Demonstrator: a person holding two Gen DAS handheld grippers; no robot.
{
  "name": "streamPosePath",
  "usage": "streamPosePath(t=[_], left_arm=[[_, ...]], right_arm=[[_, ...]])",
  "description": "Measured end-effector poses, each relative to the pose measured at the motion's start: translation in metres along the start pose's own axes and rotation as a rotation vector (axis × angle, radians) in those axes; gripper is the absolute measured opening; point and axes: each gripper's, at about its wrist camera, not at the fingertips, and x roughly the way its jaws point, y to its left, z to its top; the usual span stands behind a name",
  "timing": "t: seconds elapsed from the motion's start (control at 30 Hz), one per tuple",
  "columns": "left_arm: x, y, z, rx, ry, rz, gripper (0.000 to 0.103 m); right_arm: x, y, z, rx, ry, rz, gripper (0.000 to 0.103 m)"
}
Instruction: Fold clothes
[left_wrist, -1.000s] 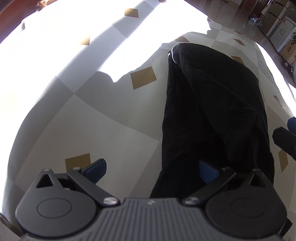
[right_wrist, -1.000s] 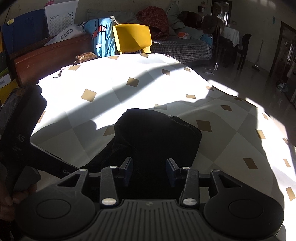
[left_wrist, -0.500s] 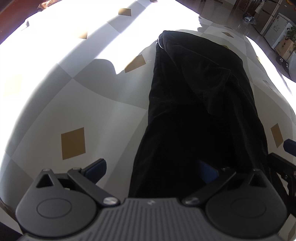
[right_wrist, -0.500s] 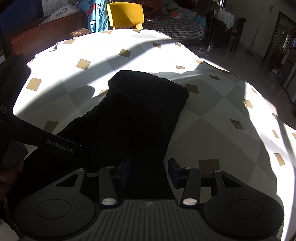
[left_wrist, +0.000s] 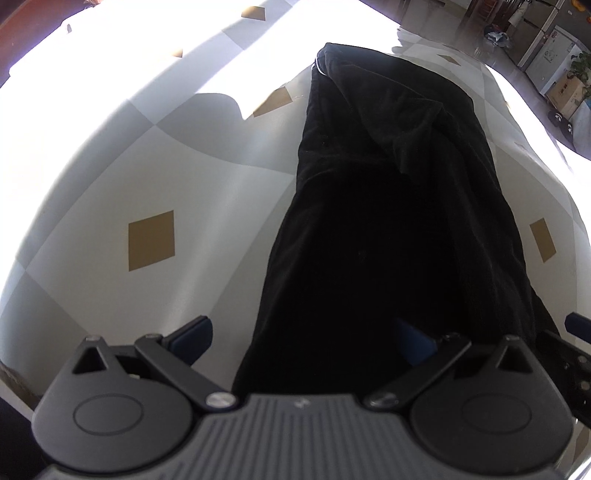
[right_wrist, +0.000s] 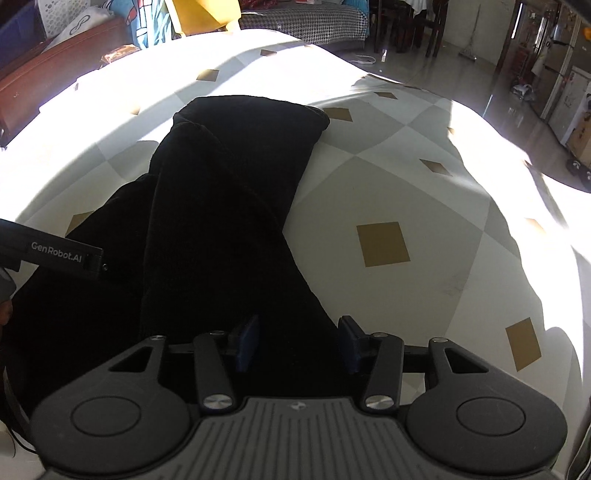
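Note:
A black garment (left_wrist: 388, 221) lies lengthwise in a long folded strip on the table's white and grey checked cloth (left_wrist: 207, 177). My left gripper (left_wrist: 301, 341) stands wide open over its near end. The garment's left edge runs between the fingers, and the right pad (left_wrist: 413, 343) is over the black cloth. In the right wrist view the garment (right_wrist: 229, 177) stretches away from me. My right gripper (right_wrist: 299, 343) hovers over its near right edge with the jaws opening. Cloth lies in the gap, but the pads do not press on it. The left gripper's body (right_wrist: 66, 254) shows at the left.
The cloth carries tan diamond patches (right_wrist: 382, 243). Beyond the table's far edge are a yellow chair (right_wrist: 207, 14), a wooden bench (right_wrist: 59, 70) and a checked sofa (right_wrist: 310, 22). A fridge and cardboard boxes (left_wrist: 565, 88) stand on the floor to the right.
Both grippers have slid back along the garment toward its near end, so more of it shows ahead. The right gripper has tipped downward and its jaws have widened slightly.

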Motion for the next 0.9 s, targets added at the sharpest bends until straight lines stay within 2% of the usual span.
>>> streamPosePath(t=[0.2, 0.43, 0.57, 0.8, 0.9], left_arm=[[-0.004, -0.004, -0.013, 0.023, 0.003, -0.007, 0.103], [-0.009, -0.004, -0.028, 0.040, 0.009, -0.022, 0.103], [-0.011, -0.005, -0.031, 0.047, 0.010, -0.024, 0.103], [-0.014, -0.007, -0.033, 0.062, -0.008, -0.007, 0.103], [-0.015, -0.006, -0.034, 0.057, -0.008, -0.004, 0.103]], right_arm=[[0.007, -0.005, -0.013, 0.030, 0.039, -0.014, 0.047], [0.006, -0.004, -0.024, 0.048, -0.005, -0.025, 0.048], [0.004, -0.001, -0.025, 0.058, -0.020, -0.009, 0.035], [0.000, 0.006, -0.029, 0.072, -0.046, -0.008, 0.003], [-0.005, -0.002, -0.028, 0.132, -0.065, -0.001, 0.002]])
